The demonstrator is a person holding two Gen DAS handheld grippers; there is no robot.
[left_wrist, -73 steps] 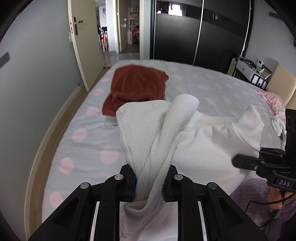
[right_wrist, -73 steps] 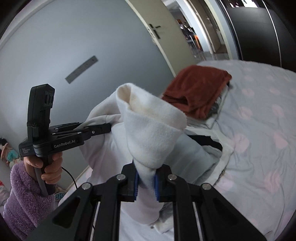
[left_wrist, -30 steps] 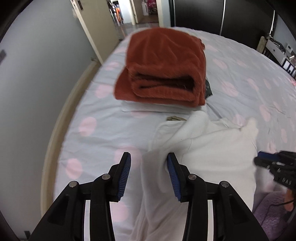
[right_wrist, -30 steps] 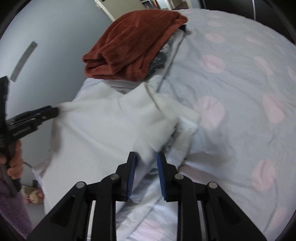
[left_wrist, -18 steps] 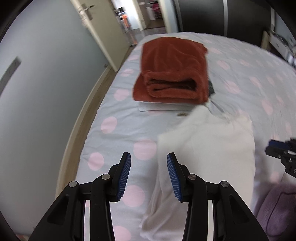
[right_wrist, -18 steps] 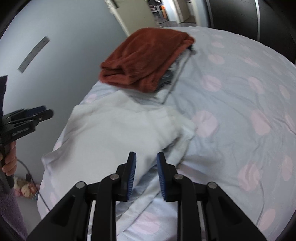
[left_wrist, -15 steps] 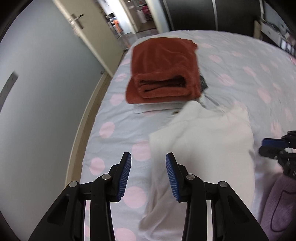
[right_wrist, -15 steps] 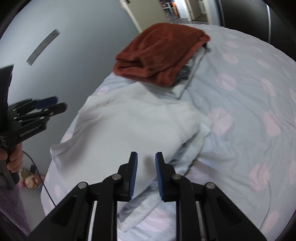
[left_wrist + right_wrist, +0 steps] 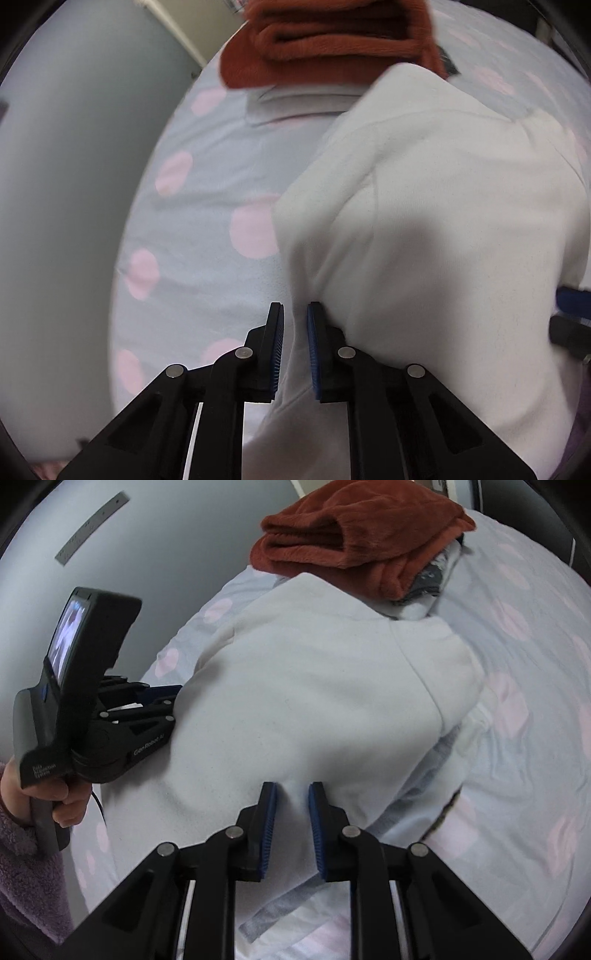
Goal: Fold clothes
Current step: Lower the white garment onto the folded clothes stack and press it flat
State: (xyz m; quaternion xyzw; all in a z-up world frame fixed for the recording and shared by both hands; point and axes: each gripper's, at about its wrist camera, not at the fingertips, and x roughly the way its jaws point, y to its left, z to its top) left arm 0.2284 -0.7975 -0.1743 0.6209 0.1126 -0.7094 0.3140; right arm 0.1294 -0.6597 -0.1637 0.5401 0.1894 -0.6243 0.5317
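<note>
A white sweatshirt (image 9: 443,221) (image 9: 314,683) lies folded on the bed. My left gripper (image 9: 295,332) points down at its left edge. The jaws are closing, and a fold of the white cloth is pinched between the blue pads. In the right wrist view that left gripper (image 9: 173,698) meets the sweatshirt's left side, held by a hand (image 9: 62,797). My right gripper (image 9: 291,801) stands on the near part of the sweatshirt with a narrow gap between its pads, and the cloth shows flat in that gap. Its blue tip (image 9: 572,299) shows at the right edge of the left wrist view.
A folded rust-red fleece (image 9: 332,29) (image 9: 362,528) tops a small pile of folded clothes (image 9: 432,576) just beyond the sweatshirt. The bed sheet (image 9: 207,221) (image 9: 535,738) is pale with pink dots. A grey wall (image 9: 74,147) runs along the bed's left side. A purple sleeve (image 9: 29,878) is at lower left.
Both grippers let go of the lifted sweatshirt and it dropped folded onto the bed. The left gripper then came down on its left edge and narrowed its jaws on it. The right gripper sank onto the cloth.
</note>
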